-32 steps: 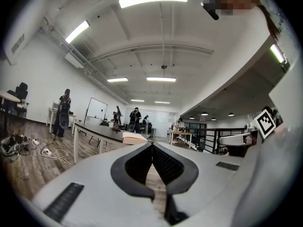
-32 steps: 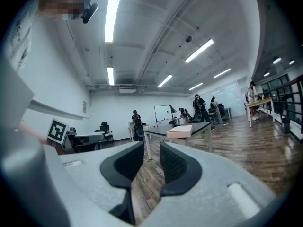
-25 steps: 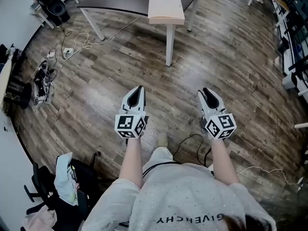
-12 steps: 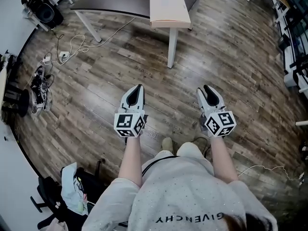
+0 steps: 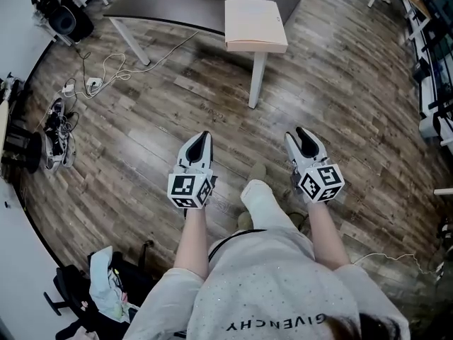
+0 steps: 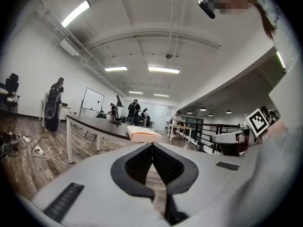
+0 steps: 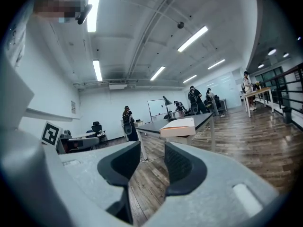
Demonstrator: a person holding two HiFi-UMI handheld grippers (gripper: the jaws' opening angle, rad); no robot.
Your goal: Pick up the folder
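The folder (image 5: 256, 25) is a pale peachy-cream thing lying flat on the near corner of the dark grey worktop (image 5: 170, 2), right above one of the worktop's white legs (image 5: 257, 76). Nothing is touching it.

Both grippers are well short of the worktop, out over the wood floor (image 5: 354, 98). They're side by side with their noses aimed toward the worktop. The left gripper (image 5: 204, 136) is closed all the way, its dark pads meeting at the tips with nothing pinched between them. The right gripper (image 5: 303, 132) has its jaws partway apart and opening. The gap only shows floorboards, so that one's empty too.

In the left gripper view the folder sits just above the closed tips, far off on the worktop corner. In the right gripper view it shows a bit above and to the right of the gap, on that same corner.

A light trouser leg (image 5: 267, 204) pokes out toward the worktop between the two grippers. Left of the worktop there's a tangle of white cable (image 5: 106, 68) on the floor and a black speaker (image 5: 67, 21). A few people (image 6: 135, 111) are standing at the worktop's far end.
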